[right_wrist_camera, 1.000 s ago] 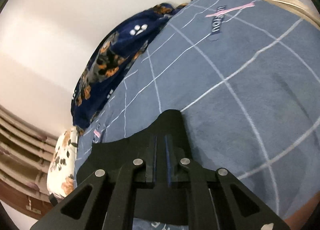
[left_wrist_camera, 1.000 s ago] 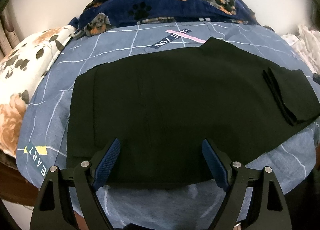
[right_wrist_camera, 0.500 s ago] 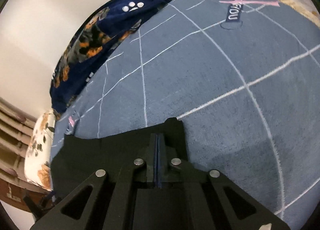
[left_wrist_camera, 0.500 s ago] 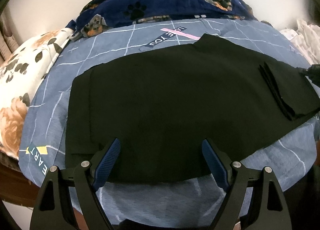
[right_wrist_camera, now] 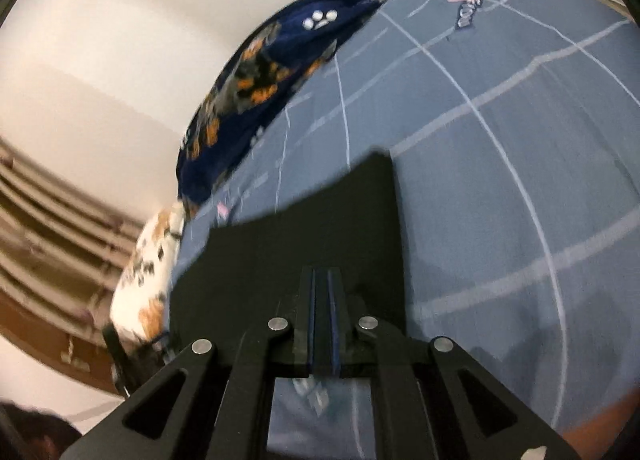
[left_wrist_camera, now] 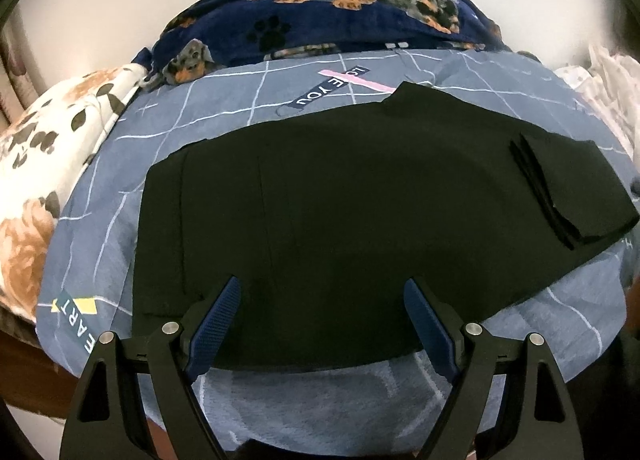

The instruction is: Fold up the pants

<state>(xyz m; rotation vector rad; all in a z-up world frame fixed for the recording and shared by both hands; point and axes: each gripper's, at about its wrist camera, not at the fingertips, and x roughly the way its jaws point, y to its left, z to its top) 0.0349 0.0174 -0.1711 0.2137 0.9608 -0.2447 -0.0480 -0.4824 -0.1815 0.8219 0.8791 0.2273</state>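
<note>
Your right gripper [right_wrist_camera: 323,324], jaws opening, grips the pants [left_wrist_camera: 340,219] hem; their length runs toward your wide-open left gripper [left_wrist_camera: 322,314].

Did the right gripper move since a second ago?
Yes. The right gripper, its fingers opening around black pants, has slid away from the "love you" label, which now sits farther up.

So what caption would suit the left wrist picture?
Open left gripper poised over black pants laid flat on a blue bedspread.

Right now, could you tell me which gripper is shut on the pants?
The right gripper: it pinches the black pants, while the left gripper hangs open above them.
</note>
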